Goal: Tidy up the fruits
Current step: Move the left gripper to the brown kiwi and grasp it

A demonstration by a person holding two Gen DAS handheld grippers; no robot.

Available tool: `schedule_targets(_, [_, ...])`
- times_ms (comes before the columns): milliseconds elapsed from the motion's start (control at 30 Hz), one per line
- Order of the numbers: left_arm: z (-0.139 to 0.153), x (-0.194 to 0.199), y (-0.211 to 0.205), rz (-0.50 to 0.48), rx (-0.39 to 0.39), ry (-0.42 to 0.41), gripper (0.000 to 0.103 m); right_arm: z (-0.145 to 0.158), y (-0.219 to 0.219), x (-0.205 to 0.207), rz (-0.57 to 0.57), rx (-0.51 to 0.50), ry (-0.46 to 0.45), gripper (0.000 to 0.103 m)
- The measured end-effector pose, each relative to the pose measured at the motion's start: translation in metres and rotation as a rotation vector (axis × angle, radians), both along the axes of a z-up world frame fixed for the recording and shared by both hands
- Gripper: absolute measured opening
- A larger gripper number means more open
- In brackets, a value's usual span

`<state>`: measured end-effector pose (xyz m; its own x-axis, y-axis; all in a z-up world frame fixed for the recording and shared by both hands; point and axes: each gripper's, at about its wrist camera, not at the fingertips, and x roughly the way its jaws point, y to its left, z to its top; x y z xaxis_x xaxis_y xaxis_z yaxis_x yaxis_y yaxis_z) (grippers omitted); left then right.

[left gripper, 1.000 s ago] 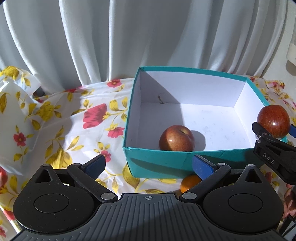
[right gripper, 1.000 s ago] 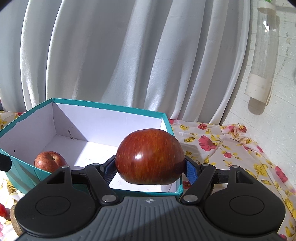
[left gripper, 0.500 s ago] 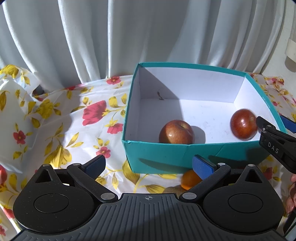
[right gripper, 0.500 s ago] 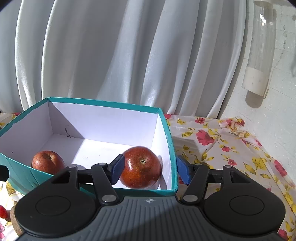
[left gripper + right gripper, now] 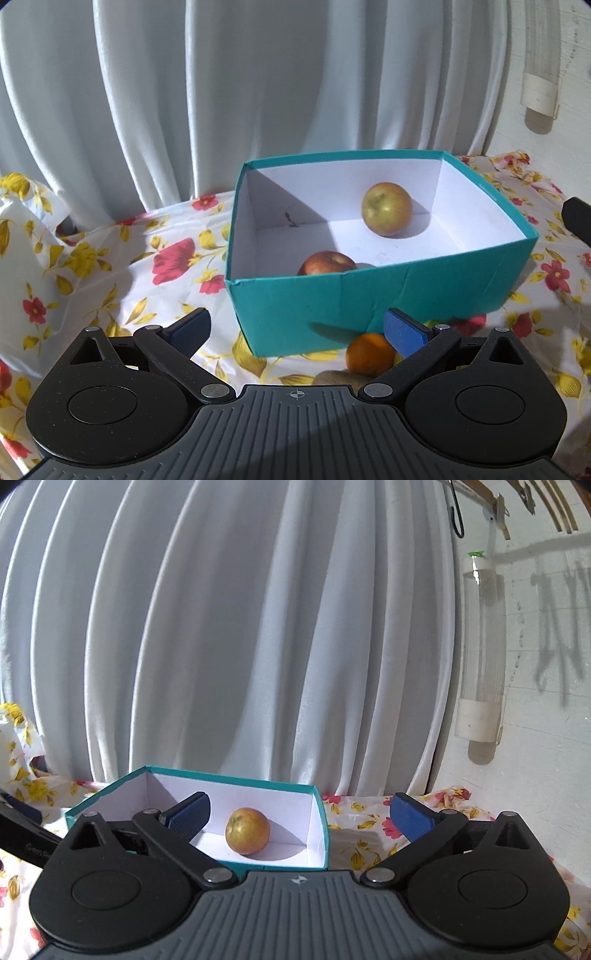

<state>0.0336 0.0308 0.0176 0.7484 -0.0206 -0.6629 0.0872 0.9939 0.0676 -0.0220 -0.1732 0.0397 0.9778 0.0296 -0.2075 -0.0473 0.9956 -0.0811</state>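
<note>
White curtain (image 5: pixel 184 92) behind floral cloth (image 5: pixel 110 258) | one teal box (image 5: pixel 369 299) holding two apples: one far right (image 5: pixel 386 208), one near left (image 5: pixel 325 263) | one orange (image 5: pixel 367 354) outside near wall | left gripper (image 5: pixel 295 328) spread, empty | right gripper (image 5: pixel 299 814) spread, empty

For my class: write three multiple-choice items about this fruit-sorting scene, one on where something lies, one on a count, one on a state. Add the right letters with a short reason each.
1. Where does the orange lie?
A. inside the box
B. on the cloth in front of the box
C. in the left gripper

2. How many apples show in the teal box?
A. one
B. two
C. four

3. How are the right gripper jaws?
A. open, empty
B. shut on an apple
C. shut on the orange

Key: B, it sits outside the front wall; B, the far apple and near apple; A, the jaws stand apart, holding nothing.
</note>
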Motion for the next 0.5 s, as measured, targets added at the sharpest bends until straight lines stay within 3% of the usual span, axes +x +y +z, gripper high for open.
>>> schedule_targets(100, [-0.006, -0.013, -0.002, -0.042, -0.027, 0.011, 0.102, -0.003, 0.002, -0.014, 0.019, -0.020, 0.046, 0.103])
schedule_targets(267, [-0.018, -0.029, -0.004, -0.049, -0.032, 0.013, 0.102, -0.009, -0.002, -0.027, -0.005, 0.043, 0.103, 0.103])
schedule_targets(500, [-0.043, -0.028, -0.004, -0.052, -0.028, 0.090, 0.102, -0.018, 0.001, -0.028, -0.034, 0.049, 0.182, 0.103])
